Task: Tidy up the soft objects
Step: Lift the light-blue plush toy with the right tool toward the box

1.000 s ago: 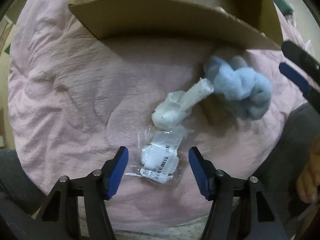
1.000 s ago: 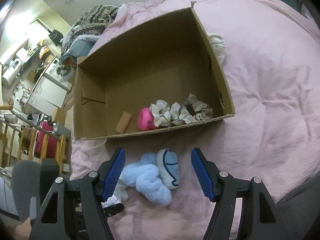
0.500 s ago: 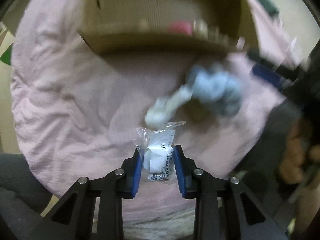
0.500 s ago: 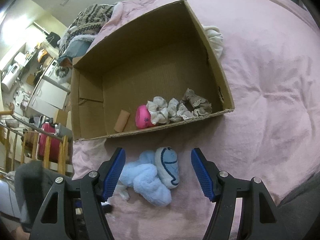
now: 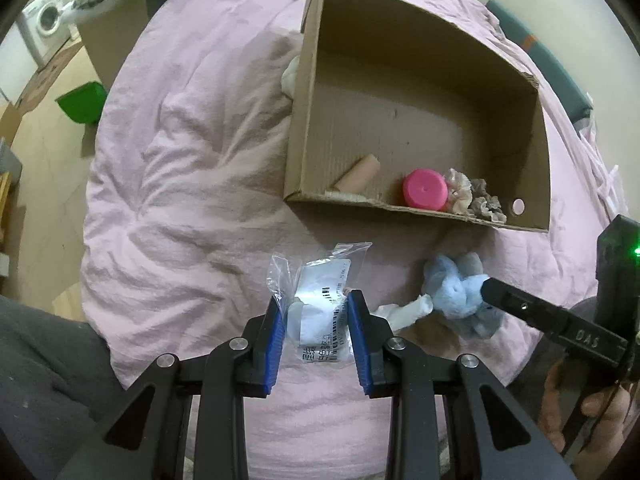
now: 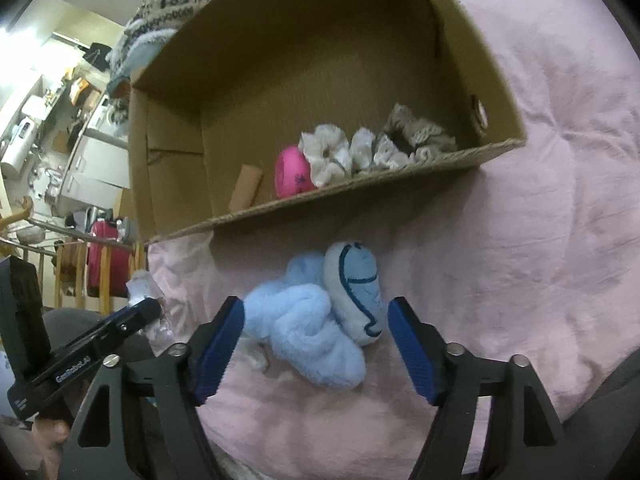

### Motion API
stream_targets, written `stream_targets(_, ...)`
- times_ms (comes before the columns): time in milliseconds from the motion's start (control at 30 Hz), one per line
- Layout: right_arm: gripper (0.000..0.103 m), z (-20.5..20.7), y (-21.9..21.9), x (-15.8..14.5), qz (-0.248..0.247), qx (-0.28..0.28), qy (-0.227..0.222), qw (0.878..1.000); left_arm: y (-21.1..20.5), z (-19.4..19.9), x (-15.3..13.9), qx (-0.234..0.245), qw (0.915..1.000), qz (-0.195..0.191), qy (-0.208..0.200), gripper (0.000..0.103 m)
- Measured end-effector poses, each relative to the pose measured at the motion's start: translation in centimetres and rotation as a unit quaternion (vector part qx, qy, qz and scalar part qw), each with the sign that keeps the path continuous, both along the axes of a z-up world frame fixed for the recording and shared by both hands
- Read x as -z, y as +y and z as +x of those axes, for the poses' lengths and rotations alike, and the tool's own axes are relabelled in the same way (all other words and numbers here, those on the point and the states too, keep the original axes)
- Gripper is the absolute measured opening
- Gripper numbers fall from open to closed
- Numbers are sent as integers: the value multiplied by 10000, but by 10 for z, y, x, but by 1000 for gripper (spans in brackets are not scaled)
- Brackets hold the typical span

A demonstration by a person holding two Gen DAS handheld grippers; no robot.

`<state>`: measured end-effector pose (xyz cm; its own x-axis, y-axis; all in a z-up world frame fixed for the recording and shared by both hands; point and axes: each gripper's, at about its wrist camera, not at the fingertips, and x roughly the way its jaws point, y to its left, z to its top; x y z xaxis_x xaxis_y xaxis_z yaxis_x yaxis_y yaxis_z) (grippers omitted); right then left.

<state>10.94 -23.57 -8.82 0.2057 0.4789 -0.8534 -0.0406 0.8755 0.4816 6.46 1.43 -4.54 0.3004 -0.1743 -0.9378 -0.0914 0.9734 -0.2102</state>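
Bagged item (image 5: 320, 312) pinched; quilt (image 5: 192, 200) open left of box (image 5: 298, 128).

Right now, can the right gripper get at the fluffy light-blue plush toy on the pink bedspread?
Probably yes. The right gripper, its jaws opening, already straddles the fluffy light-blue plush toy, with nothing between pads and plush. The left gripper, shut on the clear plastic packet, stays off to the side.

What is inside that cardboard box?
Inside the cardboard box: a tan roll, a pink round thing, cream and grey scrunchies. The near wall hides their undersides.
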Motion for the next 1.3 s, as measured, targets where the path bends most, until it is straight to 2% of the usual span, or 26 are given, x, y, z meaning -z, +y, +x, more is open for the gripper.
stream_targets(267, 81, 10, 12, 40, 119, 18, 704, 9974, -2, 0, 3, -24, 10000, 70, -30, 28)
stream_targets(433, 80, 11, 17, 50, 189, -1, 792, 9967, -4, 0, 4, -30, 9999, 153, -66, 28)
stream_targets(467, 77, 12, 19, 50, 100, -78, 767, 9970, -4, 0, 4, -33, 9998, 161, -67, 28)
stream_targets(533, 60, 11, 24, 49, -68, -223, 732, 9970, -5, 1, 5, -24, 9999, 134, -56, 28)
stream_targets(567, 57, 10, 27, 49, -105, -272, 728, 9969, -6, 1, 6, -17, 9999, 116, -41, 28)
stream_targets(600, 49, 9, 28, 49, -100, -299, 714, 9970, -6, 1, 7, -18, 9999, 127, -40, 28)
stream_targets(633, 43, 9, 28, 47, -72, -320, 692, 9971, -7, 1, 7, -15, 9999, 161, -54, 28)
stream_targets(767, 36, 7, 26, 37, 37, -329, 524, 9981, -7, 0, 4, -38, 9993, 330, -177, 28)
stream_targets(1000, 35, -4, 10, 2, 204, -153, -76, 9996, 7, -1, -1, -285, 9986, 353, -281, 28)
stream_targets(1300, 35, -26, -7, -39, 335, -226, -432, 9982, 13, -15, -23, -333, 9967, 287, -684, 28)
